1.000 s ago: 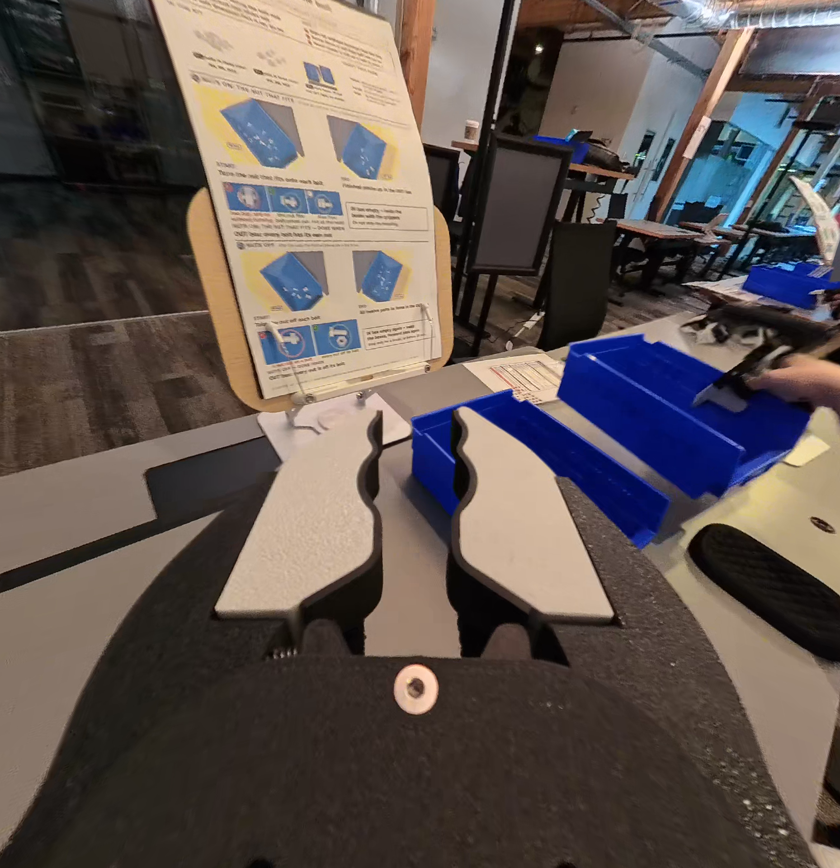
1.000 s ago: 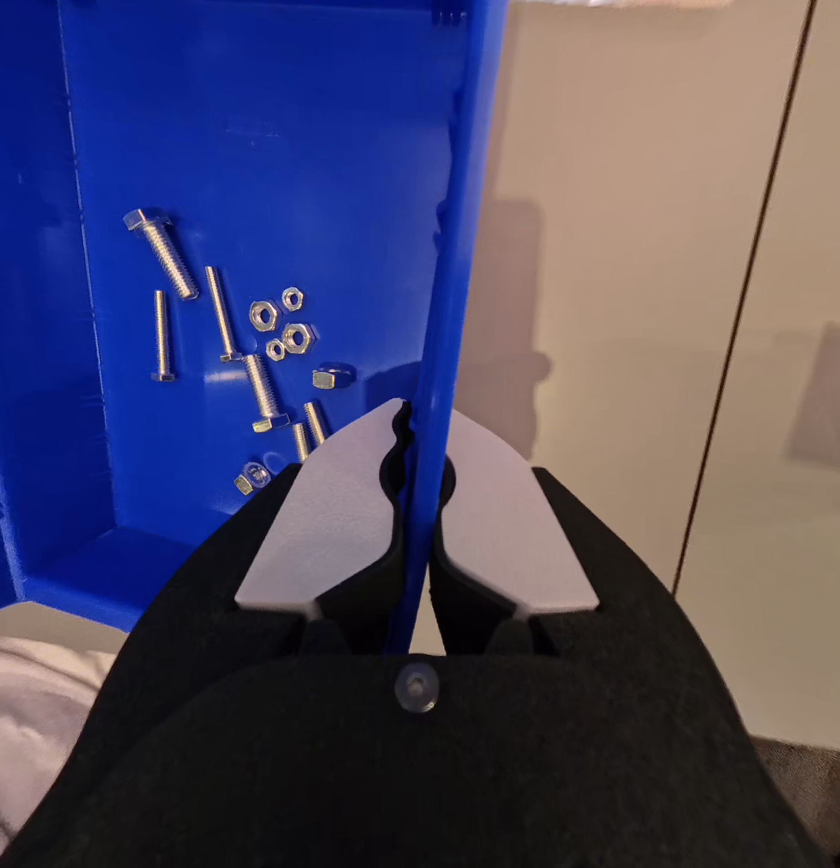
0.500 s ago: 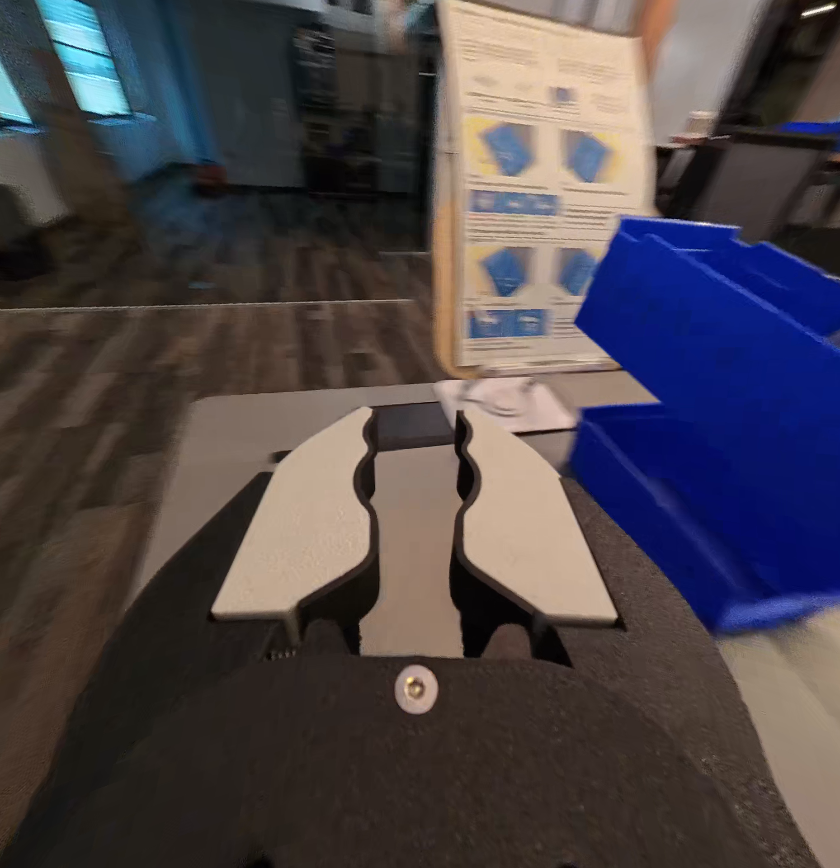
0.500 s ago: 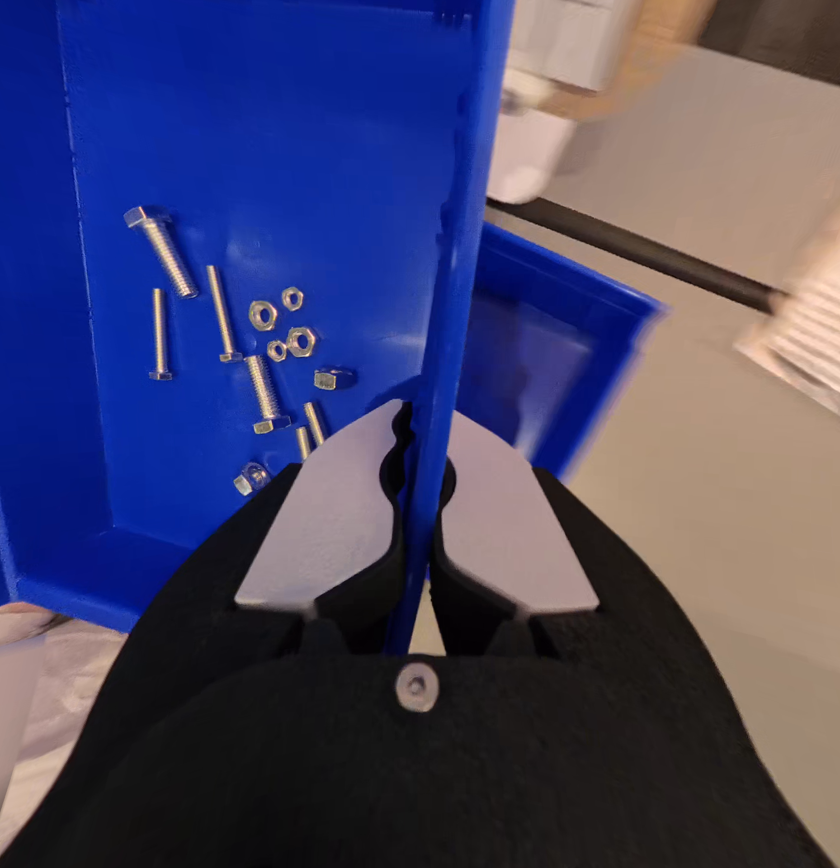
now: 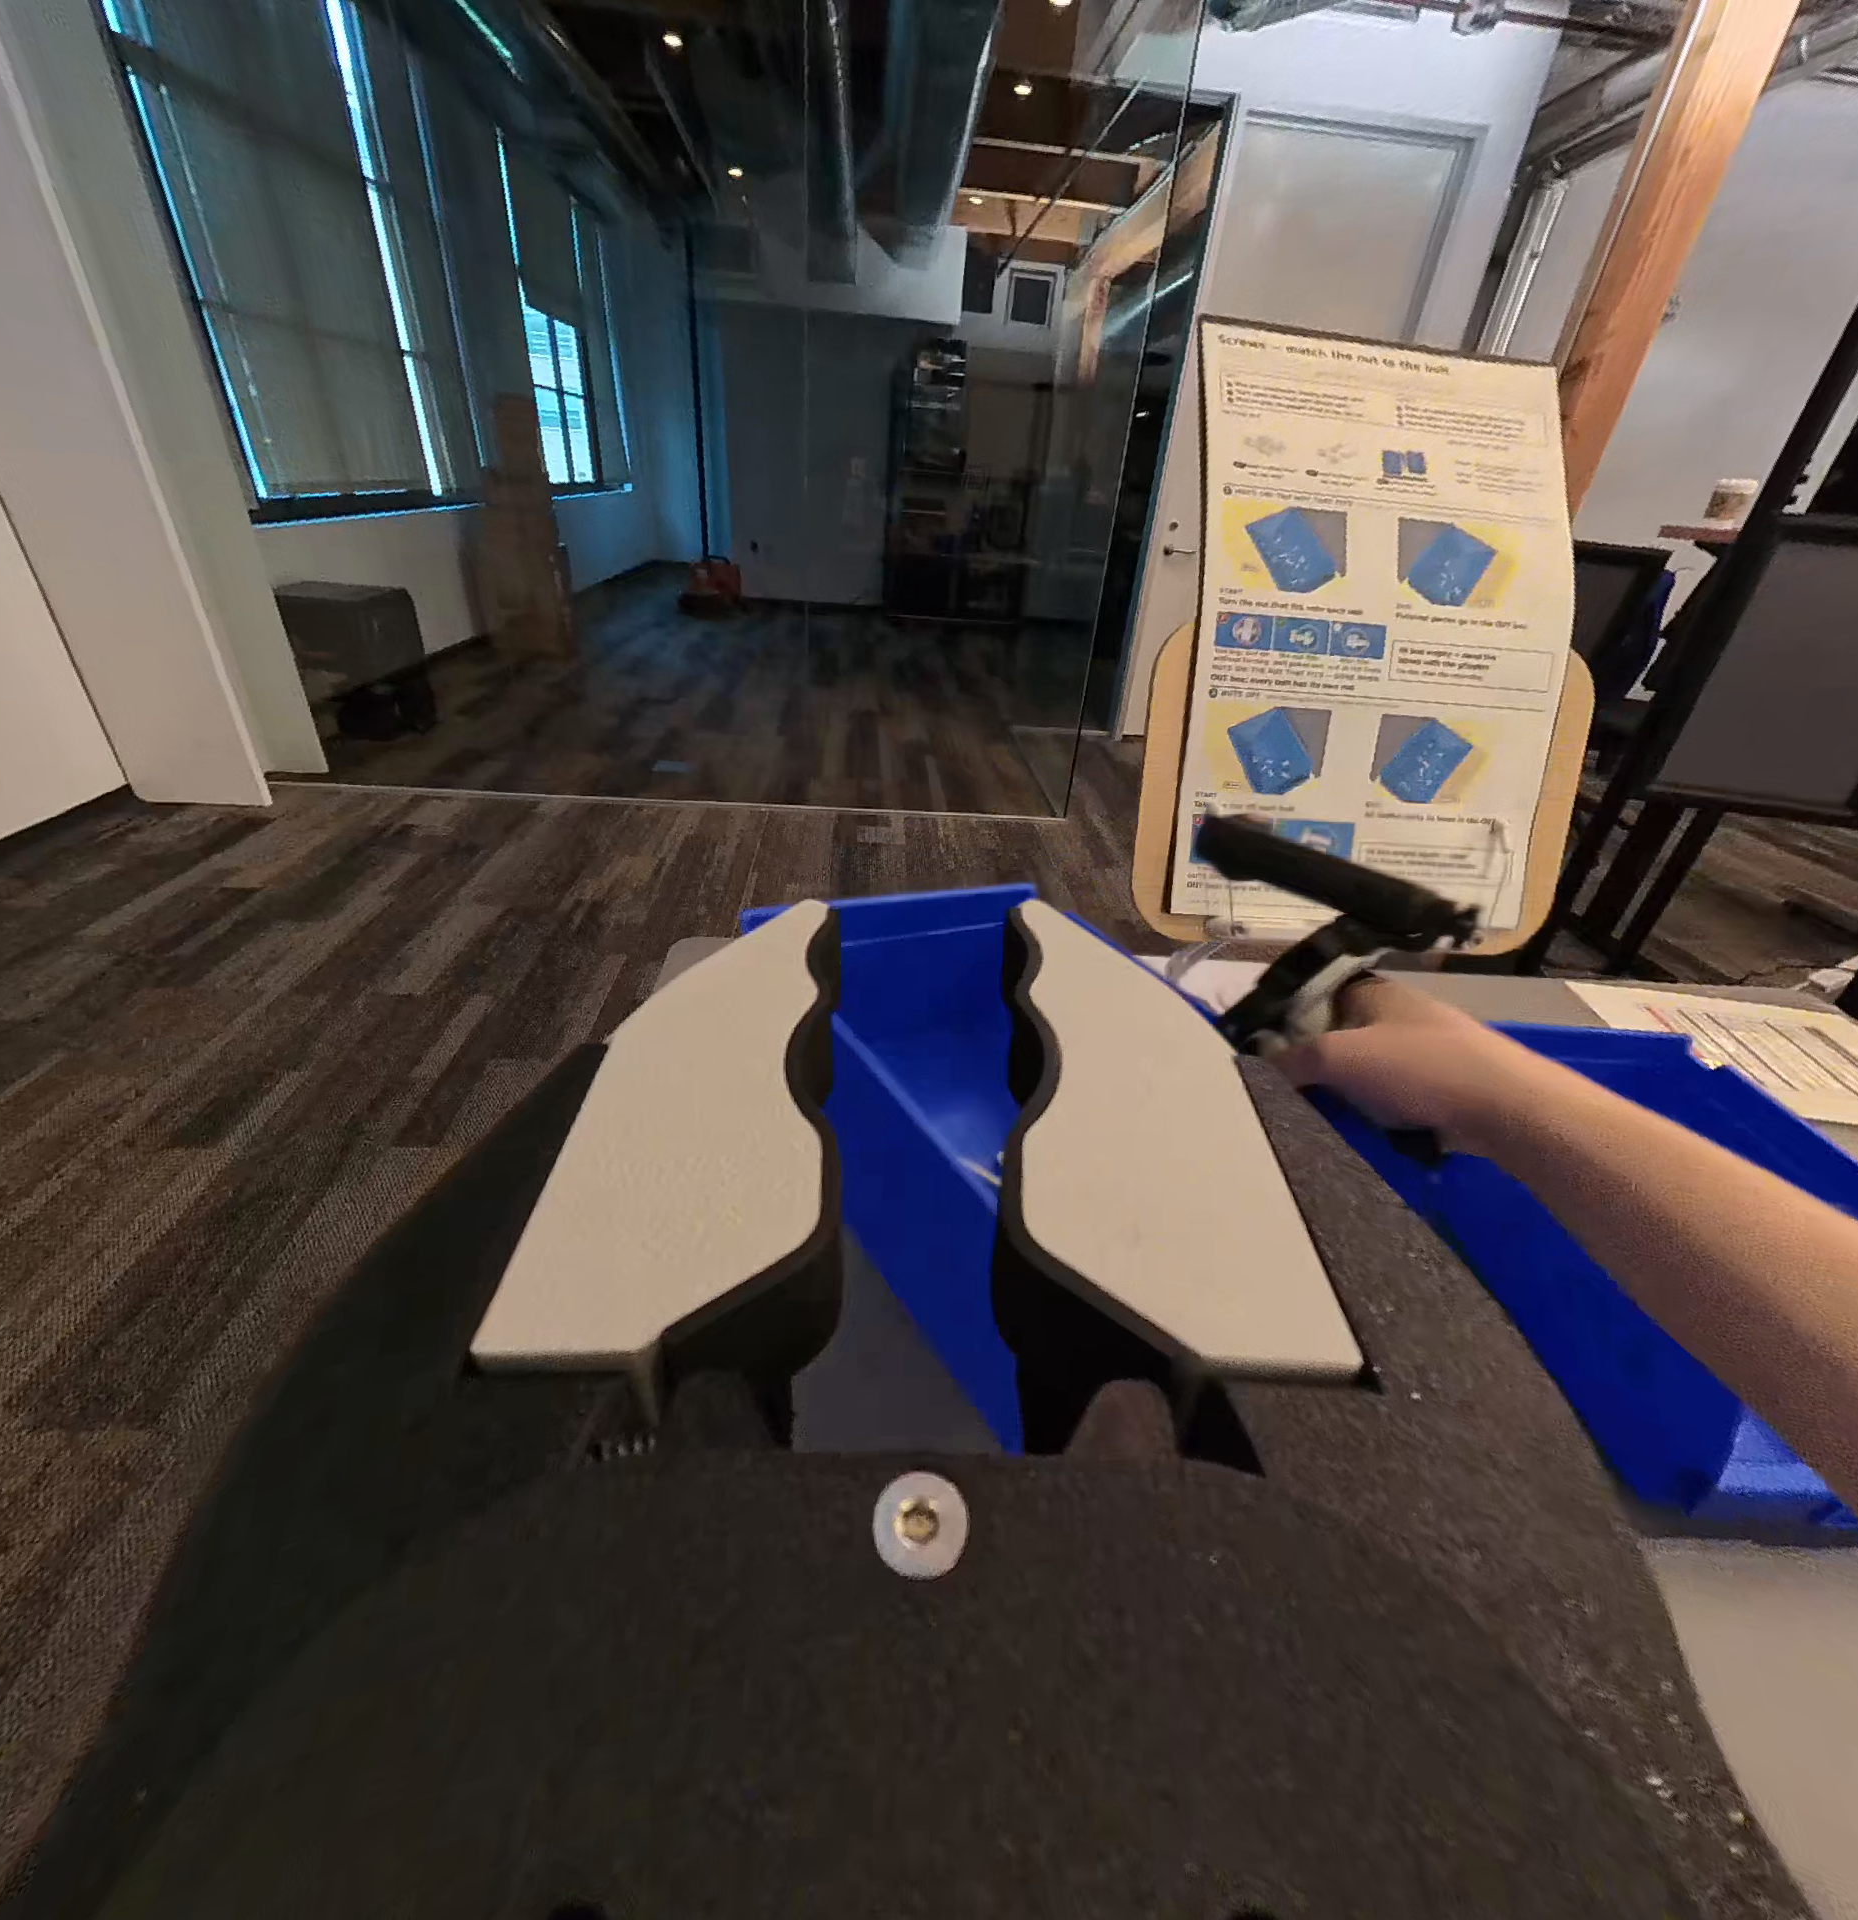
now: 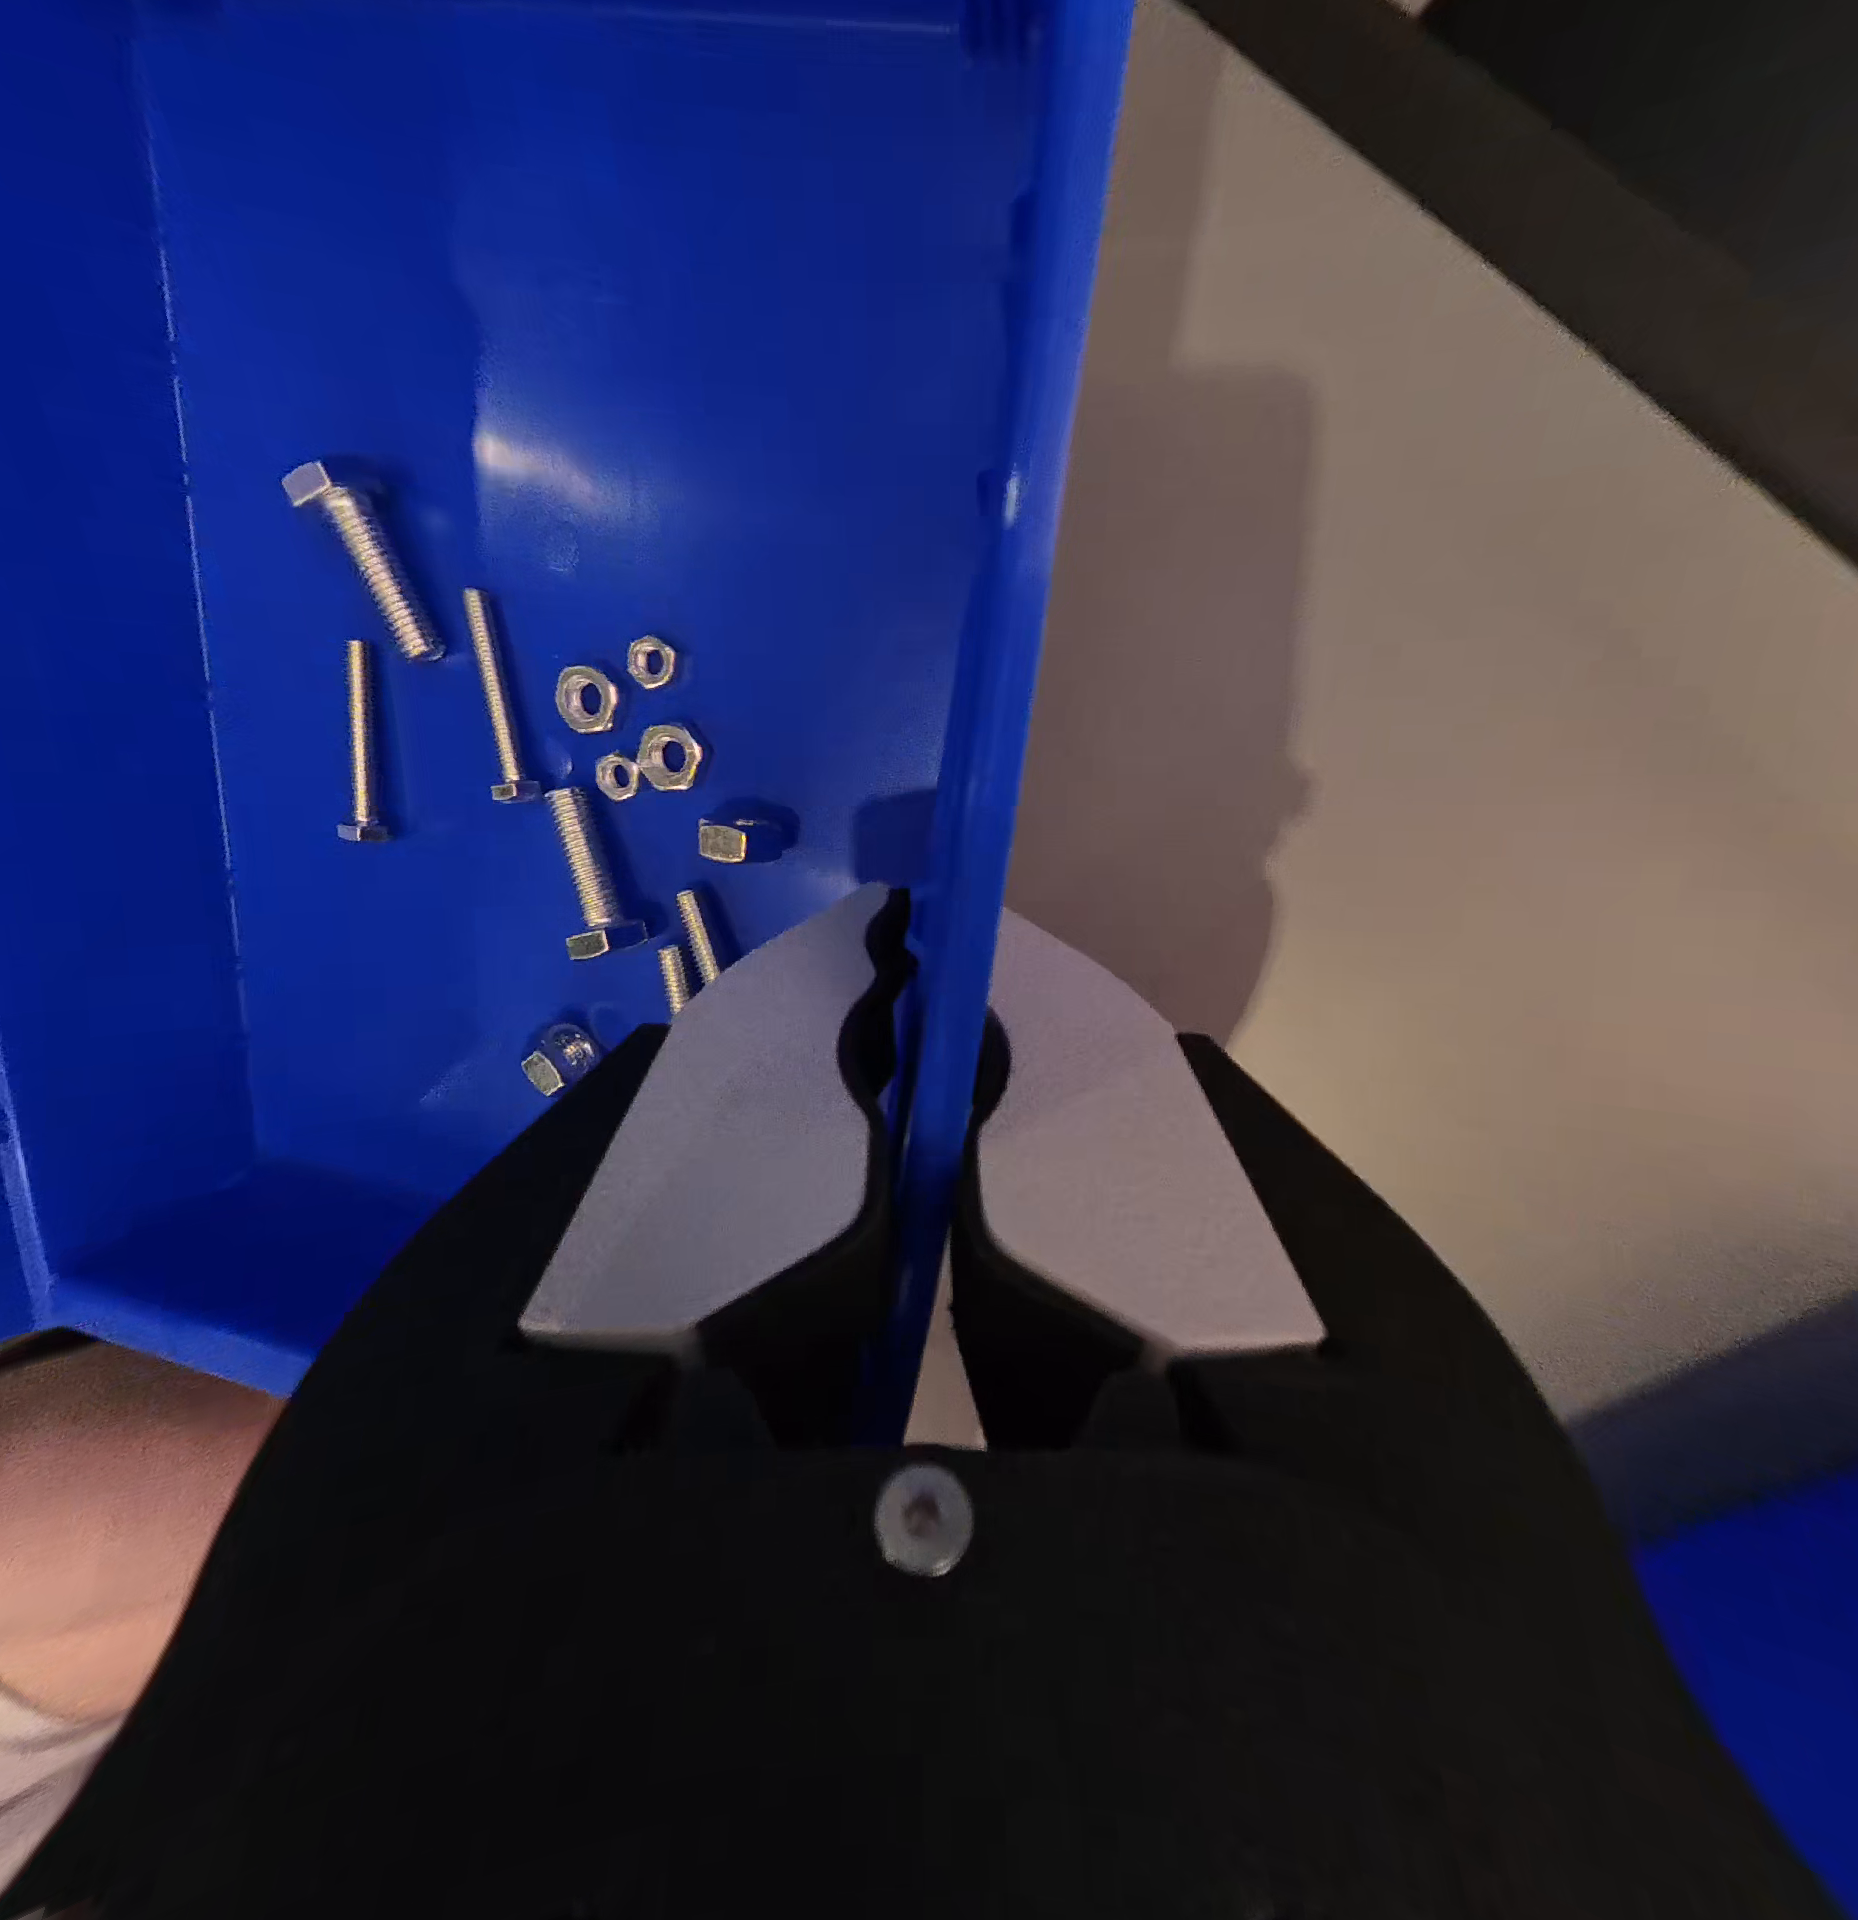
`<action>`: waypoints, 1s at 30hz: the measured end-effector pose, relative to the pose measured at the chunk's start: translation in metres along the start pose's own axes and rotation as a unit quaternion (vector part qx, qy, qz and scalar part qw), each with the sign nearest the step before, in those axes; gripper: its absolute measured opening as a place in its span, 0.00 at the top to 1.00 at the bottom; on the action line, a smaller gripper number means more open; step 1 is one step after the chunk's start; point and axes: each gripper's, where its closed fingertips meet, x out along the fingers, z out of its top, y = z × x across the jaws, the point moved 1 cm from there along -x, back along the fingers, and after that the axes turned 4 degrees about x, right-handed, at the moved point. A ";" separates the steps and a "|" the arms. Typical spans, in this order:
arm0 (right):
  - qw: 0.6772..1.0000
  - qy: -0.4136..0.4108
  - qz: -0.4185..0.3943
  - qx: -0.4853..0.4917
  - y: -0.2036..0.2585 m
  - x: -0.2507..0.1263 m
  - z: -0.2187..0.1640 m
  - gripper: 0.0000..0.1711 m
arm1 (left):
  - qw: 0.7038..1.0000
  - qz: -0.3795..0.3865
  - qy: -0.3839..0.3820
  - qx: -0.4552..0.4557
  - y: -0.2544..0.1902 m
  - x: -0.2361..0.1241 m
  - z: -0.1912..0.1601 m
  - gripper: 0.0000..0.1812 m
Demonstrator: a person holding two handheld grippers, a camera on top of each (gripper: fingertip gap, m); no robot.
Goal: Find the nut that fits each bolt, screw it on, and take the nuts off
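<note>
Right wrist view: the right gripper [image 6: 930,935] reaches up from the bottom of the frame, its two pale fingers clenched on the side wall of a blue bin [image 6: 1008,623], one finger inside the wall and one outside. The wall runs straight up the middle of the frame from between the fingers. On the bin's floor, left of centre, lie loose bolts and nuts: a thick bolt [image 6: 364,561] slanting at the upper left of the group, two thin bolts [image 6: 359,743] below it, a shorter thick bolt [image 6: 587,878] close to the left finger, and a cluster of small hex nuts [image 6: 634,717] just right of them. A tan tabletop [image 6: 1424,831] fills the right side.

In the left wrist view, the left gripper [image 5: 917,971] points level and forward from the bottom centre, its fingers [image 5: 686,1164] parted with nothing between them; a second blue bin [image 5: 925,1049] shows through the gap. At the right, a bare forearm comes in from the lower right edge, and the hand [image 5: 1392,1070] grips the right gripper's handle, angled up toward the left over a blue bin. Behind it, an instruction sheet [image 5: 1372,623] stands on a wooden easel.
</note>
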 end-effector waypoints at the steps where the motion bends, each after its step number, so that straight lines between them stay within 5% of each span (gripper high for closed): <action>1: 1.000 0.008 -0.002 0.003 0.002 0.013 0.002 0.96 | 1.000 0.002 -0.002 0.002 0.000 0.001 0.001 0.85; 11: 0.997 0.015 -0.039 0.072 0.015 0.082 0.010 0.93 | 1.000 0.001 0.010 -0.020 0.007 0.013 -0.006 0.88; 18: 0.997 -0.025 -0.052 0.043 0.023 0.080 0.013 0.90 | 0.999 -0.022 0.026 -0.021 -0.001 0.020 -0.011 0.87; 21: 0.993 -0.112 -0.020 -0.010 0.031 0.034 0.023 0.90 | 0.999 -0.037 0.028 -0.018 -0.008 0.020 -0.011 0.86; 24: 0.974 -0.202 -0.049 -0.094 0.018 -0.055 0.003 0.85 | 0.998 -0.048 0.046 -0.006 -0.015 0.020 -0.015 0.84; 27: 0.935 -0.206 -0.260 -0.123 -0.079 -0.164 -0.056 0.78 | 0.997 -0.054 0.059 0.007 -0.021 0.020 -0.018 0.83; 30: 0.887 -0.224 -0.403 -0.027 -0.194 -0.263 -0.134 0.72 | 0.998 -0.043 0.041 -0.002 -0.021 0.020 -0.011 0.81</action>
